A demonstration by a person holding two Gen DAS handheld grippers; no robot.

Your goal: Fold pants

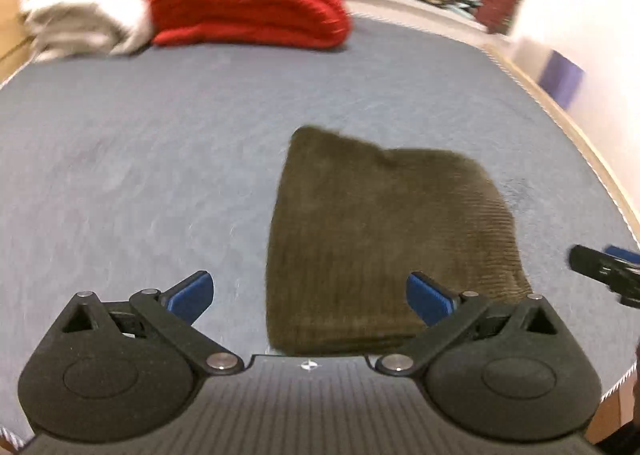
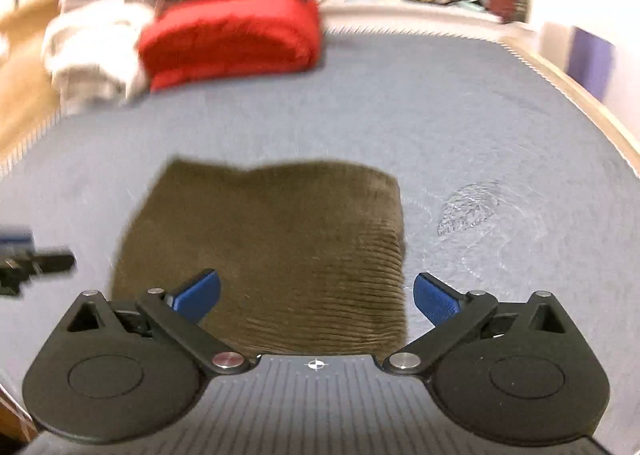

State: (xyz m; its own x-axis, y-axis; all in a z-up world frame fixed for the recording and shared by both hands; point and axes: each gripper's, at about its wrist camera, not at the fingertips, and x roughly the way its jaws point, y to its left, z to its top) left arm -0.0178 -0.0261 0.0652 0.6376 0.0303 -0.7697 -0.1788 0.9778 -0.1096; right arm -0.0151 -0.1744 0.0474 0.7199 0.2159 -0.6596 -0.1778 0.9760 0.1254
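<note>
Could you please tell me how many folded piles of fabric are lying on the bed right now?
3: the olive corduroy pants lie near the grippers mid-mattress; a red blanket and a cream blanket sit together at the far left. More laundry behind them is too blurred to count.

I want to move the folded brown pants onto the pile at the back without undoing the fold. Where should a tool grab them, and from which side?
Best guess: grip the thick near edge of the pants, where the ribbed layers stack, coming in low from the near side. They lie flat on the grey mattress, so one finger would need to slide under the stack. Both tools stand open, holding nothing.
</note>
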